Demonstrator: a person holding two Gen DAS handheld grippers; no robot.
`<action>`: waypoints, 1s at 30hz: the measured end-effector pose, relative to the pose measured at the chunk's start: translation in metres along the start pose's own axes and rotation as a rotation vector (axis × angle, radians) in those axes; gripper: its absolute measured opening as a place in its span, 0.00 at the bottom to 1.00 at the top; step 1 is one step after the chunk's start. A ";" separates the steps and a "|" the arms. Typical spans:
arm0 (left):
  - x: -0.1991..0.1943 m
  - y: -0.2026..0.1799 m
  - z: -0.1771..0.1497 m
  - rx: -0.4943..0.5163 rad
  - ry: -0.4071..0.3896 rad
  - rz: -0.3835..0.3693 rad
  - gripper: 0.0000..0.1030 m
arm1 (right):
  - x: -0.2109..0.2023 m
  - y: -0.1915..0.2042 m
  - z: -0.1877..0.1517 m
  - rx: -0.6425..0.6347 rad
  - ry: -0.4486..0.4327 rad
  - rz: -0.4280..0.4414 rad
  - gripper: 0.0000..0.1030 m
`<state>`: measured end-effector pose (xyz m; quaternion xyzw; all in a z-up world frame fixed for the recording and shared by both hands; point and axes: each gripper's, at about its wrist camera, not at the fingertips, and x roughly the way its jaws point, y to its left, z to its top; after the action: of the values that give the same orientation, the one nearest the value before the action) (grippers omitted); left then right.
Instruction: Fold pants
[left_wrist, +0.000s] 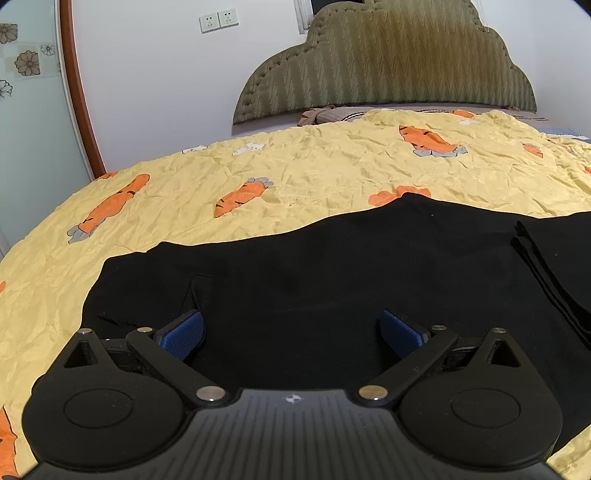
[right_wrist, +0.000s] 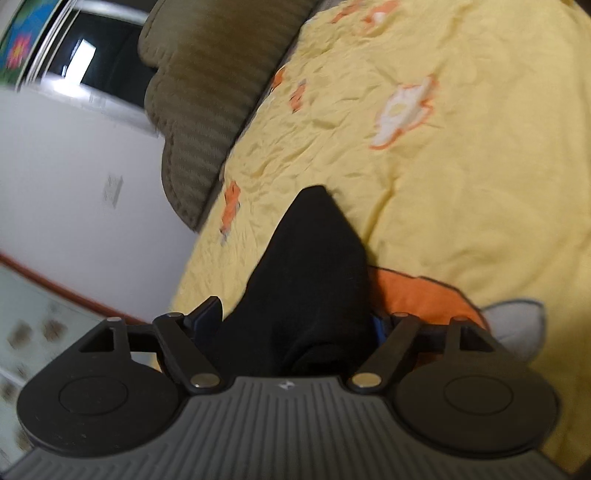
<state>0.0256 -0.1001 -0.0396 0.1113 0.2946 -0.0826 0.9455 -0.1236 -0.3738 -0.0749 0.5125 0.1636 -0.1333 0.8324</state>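
Note:
Black pants (left_wrist: 332, 266) lie flat across the yellow quilt, with a folded layer's edge (left_wrist: 546, 266) at the right in the left wrist view. My left gripper (left_wrist: 291, 325) hovers just over the pants. Its blue pads (left_wrist: 184, 336) stand wide apart and hold nothing. In the blurred right wrist view, a pointed end of the black pants (right_wrist: 314, 251) runs up between the fingers of my right gripper (right_wrist: 295, 314). Those jaws are spread wide and the cloth lies loosely between them. The right blue pad (right_wrist: 377, 326) is mostly hidden by the fabric.
The yellow quilt with a carrot print (left_wrist: 295, 166) covers the whole bed. An olive padded headboard (left_wrist: 388, 66) stands at the far end, with a brown cloth (left_wrist: 314, 114) below it. A white wall with sockets (left_wrist: 218, 20) and a wooden door frame (left_wrist: 79, 92) are at the left.

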 end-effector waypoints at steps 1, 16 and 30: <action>0.000 0.000 0.000 0.000 0.000 0.000 1.00 | 0.003 0.005 -0.002 -0.046 0.009 -0.026 0.74; -0.002 0.003 0.001 -0.009 -0.003 -0.008 1.00 | 0.005 0.028 -0.006 -0.204 0.009 -0.207 0.15; -0.025 0.044 0.019 -0.123 -0.026 -0.026 1.00 | -0.010 0.143 -0.057 -0.753 -0.122 -0.294 0.12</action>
<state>0.0256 -0.0604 -0.0027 0.0483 0.2883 -0.0780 0.9531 -0.0849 -0.2597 0.0209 0.1342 0.2228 -0.2118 0.9421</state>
